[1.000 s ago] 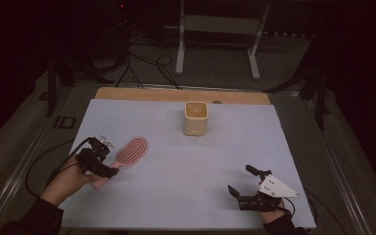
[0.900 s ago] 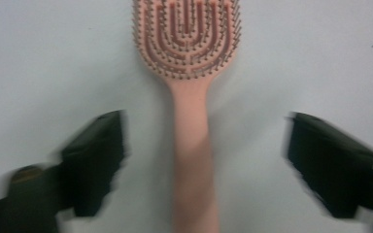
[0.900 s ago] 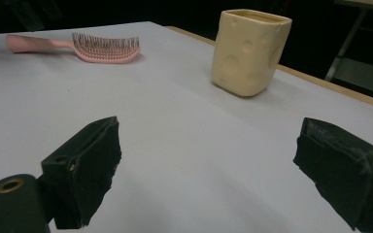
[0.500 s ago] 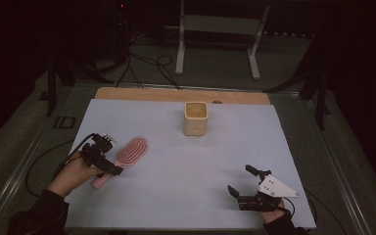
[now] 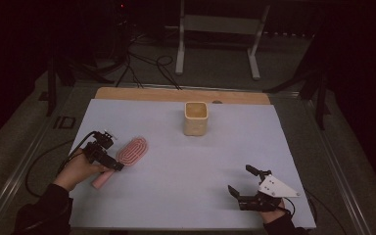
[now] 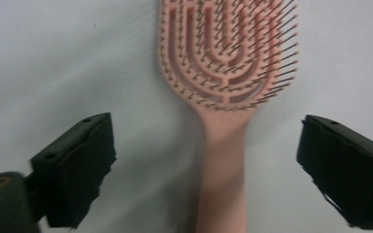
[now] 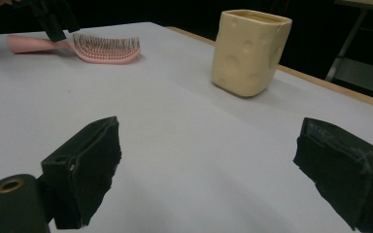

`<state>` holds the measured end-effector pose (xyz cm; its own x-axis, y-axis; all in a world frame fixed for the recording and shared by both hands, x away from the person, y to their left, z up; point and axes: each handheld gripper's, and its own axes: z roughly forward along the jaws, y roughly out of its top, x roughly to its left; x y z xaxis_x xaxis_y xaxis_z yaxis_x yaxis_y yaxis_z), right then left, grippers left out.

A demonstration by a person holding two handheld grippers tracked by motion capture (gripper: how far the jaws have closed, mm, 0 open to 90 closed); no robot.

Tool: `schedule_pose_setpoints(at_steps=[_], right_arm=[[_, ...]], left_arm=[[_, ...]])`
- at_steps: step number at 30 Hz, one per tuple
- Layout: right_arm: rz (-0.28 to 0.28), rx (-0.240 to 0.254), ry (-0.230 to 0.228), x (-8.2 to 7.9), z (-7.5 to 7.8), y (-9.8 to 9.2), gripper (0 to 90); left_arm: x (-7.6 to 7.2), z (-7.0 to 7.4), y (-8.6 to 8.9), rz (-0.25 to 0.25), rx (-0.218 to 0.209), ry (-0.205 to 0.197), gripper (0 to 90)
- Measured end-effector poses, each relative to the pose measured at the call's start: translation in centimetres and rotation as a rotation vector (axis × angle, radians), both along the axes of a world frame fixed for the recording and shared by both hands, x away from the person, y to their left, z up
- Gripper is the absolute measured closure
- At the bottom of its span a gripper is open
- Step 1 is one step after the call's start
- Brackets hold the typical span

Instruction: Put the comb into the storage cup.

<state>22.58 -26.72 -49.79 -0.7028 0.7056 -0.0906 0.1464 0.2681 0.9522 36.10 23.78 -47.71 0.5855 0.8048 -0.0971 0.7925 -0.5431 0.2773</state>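
Left gripper [image 5: 108, 160] sits over the handle of the pink hairbrush [image 5: 127, 155] on the pale blue table cover [image 5: 186, 171], jaws spread wide. In the left gripper view the brush handle [image 6: 222, 170] runs up between the two jaws, clear of both; the bristled head [image 6: 228, 48] lies straight ahead of the jaw tips, bristles facing up. Brush rests flat on the cover; whether the gripper touches it cannot be told from above. The person's left hand [image 5: 78, 170] holds the gripper from behind, dark sleeve [image 5: 44, 213] trailing toward the near table edge. Right gripper [image 5: 242, 185] is released too, jaws wide apart with nothing between them, low over the cover near the front edge; grey three-cornered plate [image 5: 275, 186] on top. From the right gripper view, a cream square cup [image 7: 250, 51] with dimpled sides stands upright ahead and a little right of the jaw line; the hairbrush [image 7: 85, 47] lies farther off to the front left, with the left gripper [image 7: 53, 22] over its handle. Cup is well apart from both grippers.
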Motion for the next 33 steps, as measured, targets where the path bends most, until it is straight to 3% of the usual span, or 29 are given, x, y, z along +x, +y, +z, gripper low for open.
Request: schedule_pose_setpoints(at_steps=[5,12,16,22,26,29,33], right_arm=[[0.000,0.000,-0.002,0.0,0.0,0.0,8.8],[0.003,-0.001,-0.002,0.0,0.0,0.0,8.8],[0.003,-0.002,-0.001,0.0,0.0,0.0,8.8],[0.003,0.002,-0.003,0.0,0.0,0.0,8.8],[0.002,0.002,-0.001,0.0,0.0,0.0,8.8],[0.003,0.003,-0.001,0.0,0.1,0.0,8.8],[0.004,0.001,-0.003,0.0,0.0,0.0,8.8]], left_arm=[[0.1,-0.6,0.2,-0.009,0.019,0.015,17.0],[0.1,-1.0,-0.2,-0.024,0.047,0.027,37.5],[0.2,-1.0,-0.7,-0.040,0.067,0.032,44.9],[0.3,-1.0,-1.1,-0.057,0.068,0.054,55.6],[0.6,-1.0,-1.1,-0.054,0.062,0.081,57.5],[0.8,-1.0,-1.2,-0.063,0.052,0.097,66.7],[1.0,-1.1,-1.3,-0.059,0.057,0.108,68.6]])
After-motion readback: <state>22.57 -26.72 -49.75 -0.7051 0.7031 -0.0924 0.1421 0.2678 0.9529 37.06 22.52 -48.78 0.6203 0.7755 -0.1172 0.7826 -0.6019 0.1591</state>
